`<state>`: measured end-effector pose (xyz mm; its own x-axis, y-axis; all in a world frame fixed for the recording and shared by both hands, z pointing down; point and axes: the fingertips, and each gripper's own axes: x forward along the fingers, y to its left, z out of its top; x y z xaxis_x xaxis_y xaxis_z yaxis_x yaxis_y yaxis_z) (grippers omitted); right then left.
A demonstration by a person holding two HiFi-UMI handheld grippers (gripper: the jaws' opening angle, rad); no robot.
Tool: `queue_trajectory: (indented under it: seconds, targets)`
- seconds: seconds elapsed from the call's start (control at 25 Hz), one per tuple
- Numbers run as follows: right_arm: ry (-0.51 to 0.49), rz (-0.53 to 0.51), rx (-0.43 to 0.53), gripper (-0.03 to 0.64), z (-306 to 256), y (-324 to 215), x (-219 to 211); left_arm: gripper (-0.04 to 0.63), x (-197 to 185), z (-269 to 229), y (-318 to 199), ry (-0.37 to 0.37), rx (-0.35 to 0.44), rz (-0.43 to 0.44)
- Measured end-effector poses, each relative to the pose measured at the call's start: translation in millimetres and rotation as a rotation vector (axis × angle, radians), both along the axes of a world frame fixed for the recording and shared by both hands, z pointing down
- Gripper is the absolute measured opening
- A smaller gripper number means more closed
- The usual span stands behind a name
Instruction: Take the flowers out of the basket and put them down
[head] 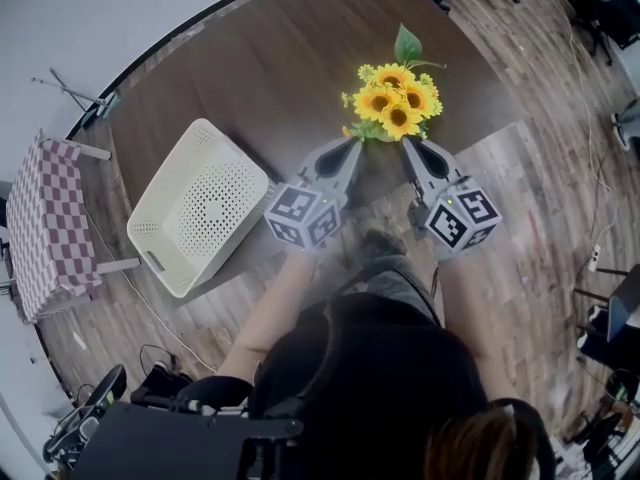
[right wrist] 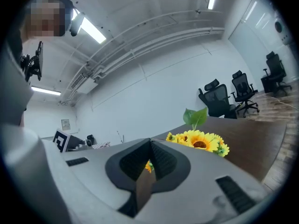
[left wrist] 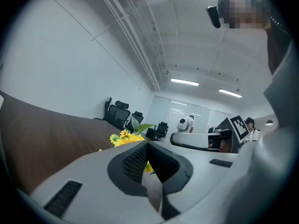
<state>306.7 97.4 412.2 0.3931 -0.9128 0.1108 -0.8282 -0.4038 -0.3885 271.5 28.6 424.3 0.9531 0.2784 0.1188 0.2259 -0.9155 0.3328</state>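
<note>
A bunch of yellow sunflowers with a green leaf lies on the dark brown table, outside the white perforated basket. My left gripper points at the bunch's near-left side, and my right gripper points at its near-right side. Both tips are just short of the blooms. Seen from the left gripper, the jaws meet with nothing between them, and the flowers sit just past the tips. From the right gripper, the jaws are likewise closed and empty, with the flowers ahead to the right.
The basket holds nothing and sits at the table's near-left edge. A stool with a checkered cover stands to the far left on the wooden floor. Office chairs stand beyond the table.
</note>
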Motion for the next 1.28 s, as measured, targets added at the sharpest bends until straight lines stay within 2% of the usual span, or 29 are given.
queue_trajectory:
  seconds: [0.44, 0.88, 1.04, 1.28]
  targets:
    - [0.042, 0.03, 0.009, 0.002, -5, 0, -80, 0.0, -62, -8, 15, 0.029, 0.002, 0.089]
    - [0.048, 0.069, -0.005, 0.002, 0, 16, -137, 0.0, -110, -4, 30, 0.041, 0.001, 0.137]
    - [0.047, 0.035, -0.006, 0.002, 2, 13, -148, 0.0, -121, -9, 29, 0.058, -0.004, 0.115]
    - [0.06, -0.044, -0.014, 0.002, -5, 15, -160, 0.0, -130, -18, 17, 0.074, -0.01, 0.012]
